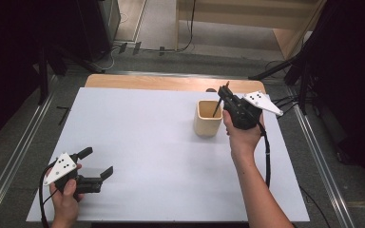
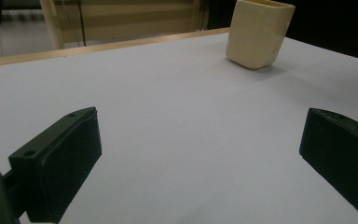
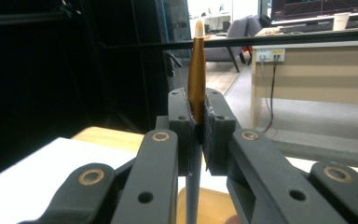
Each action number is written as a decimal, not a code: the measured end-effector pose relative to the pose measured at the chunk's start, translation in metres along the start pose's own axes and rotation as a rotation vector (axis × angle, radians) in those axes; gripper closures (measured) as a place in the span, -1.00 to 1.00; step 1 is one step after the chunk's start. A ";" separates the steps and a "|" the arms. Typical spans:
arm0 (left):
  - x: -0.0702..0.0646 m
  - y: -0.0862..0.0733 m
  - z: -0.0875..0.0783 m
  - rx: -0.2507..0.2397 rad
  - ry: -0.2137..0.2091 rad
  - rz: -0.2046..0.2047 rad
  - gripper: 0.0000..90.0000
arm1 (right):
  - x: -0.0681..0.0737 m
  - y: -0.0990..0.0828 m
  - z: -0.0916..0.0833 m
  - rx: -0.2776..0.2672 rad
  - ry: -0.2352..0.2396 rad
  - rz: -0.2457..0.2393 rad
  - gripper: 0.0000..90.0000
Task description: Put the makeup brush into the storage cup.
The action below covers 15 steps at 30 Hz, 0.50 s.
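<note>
A cream, square-sided cup (image 1: 207, 118) stands on the white table (image 1: 142, 142), right of centre. My right gripper (image 1: 225, 97) hovers at the cup's far right rim, shut on a thin stick (image 1: 217, 108) whose dark lower end slants down into the cup. In the right gripper view the stick (image 3: 196, 70) stands upright between the pressed pads of that gripper (image 3: 196, 116), golden-brown above with a pale tip, and the cup's (image 3: 209, 205) tan mouth lies below. My left gripper (image 1: 96, 162) rests low near the front left corner, open and holding nothing. Its view puts the cup (image 2: 258, 32) far ahead of the left gripper (image 2: 200, 154).
The table's wooden far edge (image 1: 171, 81) ends at a grey floor with cables and dark stands. Metal rails (image 1: 318, 156) run along both sides of the table. A black cable (image 1: 267, 156) trails from the right gripper beside the forearm.
</note>
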State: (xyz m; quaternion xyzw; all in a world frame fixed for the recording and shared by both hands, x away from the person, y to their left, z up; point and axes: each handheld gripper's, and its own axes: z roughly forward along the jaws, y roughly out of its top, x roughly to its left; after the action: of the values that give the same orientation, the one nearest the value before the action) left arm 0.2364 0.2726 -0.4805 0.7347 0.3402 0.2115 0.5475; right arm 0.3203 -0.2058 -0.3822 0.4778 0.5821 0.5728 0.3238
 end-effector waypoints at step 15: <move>0.000 0.000 0.000 0.001 -0.003 -0.001 -1.00 | -0.009 -0.025 0.023 0.091 -0.048 -0.026 0.88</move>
State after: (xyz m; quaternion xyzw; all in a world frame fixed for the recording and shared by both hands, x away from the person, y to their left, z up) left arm 0.2364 0.2726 -0.4803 0.7350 0.3398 0.2102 0.5479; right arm 0.3395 -0.2027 -0.4114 0.4979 0.6059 0.5299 0.3230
